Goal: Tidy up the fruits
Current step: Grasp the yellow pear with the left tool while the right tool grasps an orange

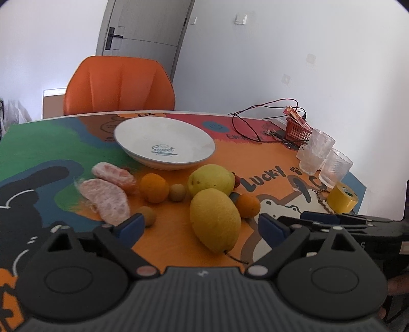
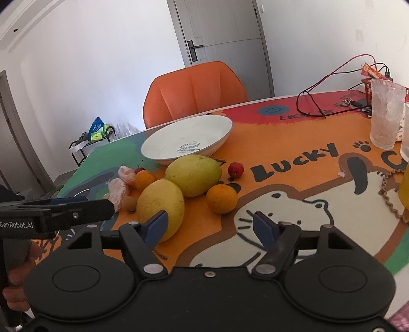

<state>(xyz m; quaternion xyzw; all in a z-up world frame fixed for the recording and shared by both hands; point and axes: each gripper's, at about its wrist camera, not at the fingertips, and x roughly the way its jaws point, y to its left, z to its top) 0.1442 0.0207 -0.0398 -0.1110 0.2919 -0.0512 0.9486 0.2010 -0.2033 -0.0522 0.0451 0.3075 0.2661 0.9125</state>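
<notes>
Fruit lies loose on the tabletop (image 1: 179, 245) before the empty white bowl (image 1: 163, 143), both the left gripper (image 1: 202, 227) and right gripper (image 2: 209, 227) spread and empty; the near yellow pear (image 1: 214, 219) looks heavy, smooth and firm, best pinched across its widest middle.

The setting was a room in a home, apparently a dining area. A table (image 2: 294, 163) carried a colourful cartoon-printed cover lettered "LUCKY". An orange upholstered chair (image 1: 118, 85) stood at its far edge. Behind it were plain white walls, a grey interior door (image 2: 219, 30) with a lever handle, and a wall switch (image 1: 241, 19). Household items lay on the table: a white bowl (image 1: 163, 143) marked "Sweet", loose fruit, drinking glasses (image 1: 317, 150) and a small red basket (image 1: 297, 131). A low rack (image 2: 90, 143) stood by the wall.
</notes>
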